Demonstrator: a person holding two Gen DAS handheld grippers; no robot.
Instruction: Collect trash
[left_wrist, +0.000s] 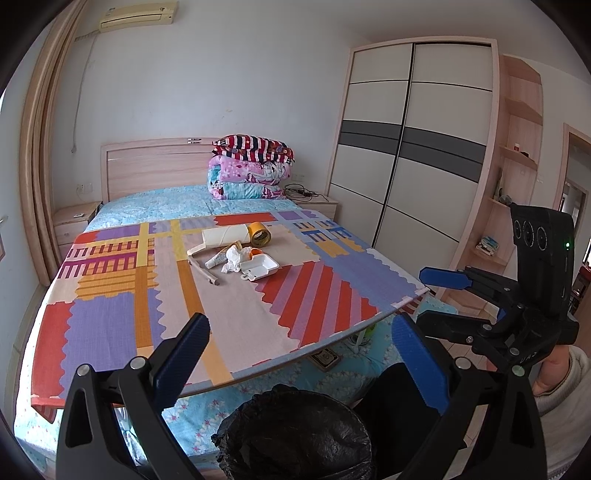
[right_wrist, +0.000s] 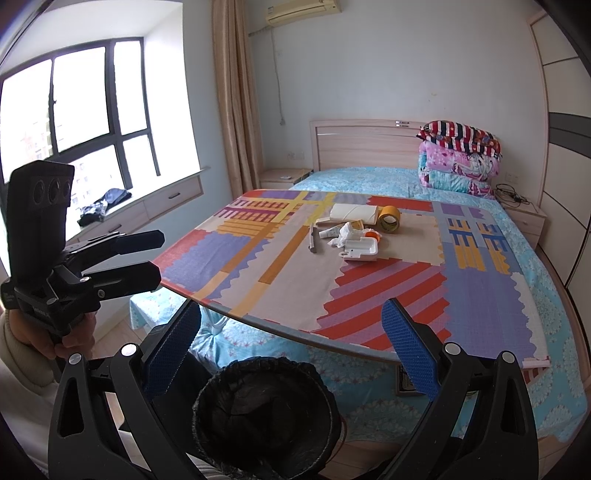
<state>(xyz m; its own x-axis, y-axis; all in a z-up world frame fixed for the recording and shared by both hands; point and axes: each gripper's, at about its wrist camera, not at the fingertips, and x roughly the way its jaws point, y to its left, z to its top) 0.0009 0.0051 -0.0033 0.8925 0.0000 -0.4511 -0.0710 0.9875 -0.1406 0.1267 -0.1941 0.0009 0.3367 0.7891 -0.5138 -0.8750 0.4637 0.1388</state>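
Colour of the board: patchwork of red, purple and orange (left_wrist: 229, 314), lying on the bed (right_wrist: 369, 177).
Trash: white foam box (left_wrist: 260, 268), crumpled tissue (left_wrist: 232, 259), cardboard tube (left_wrist: 225, 235) and tape roll (left_wrist: 259, 234), clustered mid-board.
Bin: black-lined (left_wrist: 291, 432), below the board's near edge.
Left claw (left_wrist: 301, 358): fingers apart, empty, above the bin.
Right claw (right_wrist: 291, 350): fingers apart, empty.

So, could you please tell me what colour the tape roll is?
The tape roll is yellowish-brown, clearest in the right wrist view.

board (left_wrist: 229, 317) on bed (left_wrist: 155, 201) | holds tape roll (left_wrist: 259, 233), foam tray (left_wrist: 260, 268), tissue (left_wrist: 233, 258)
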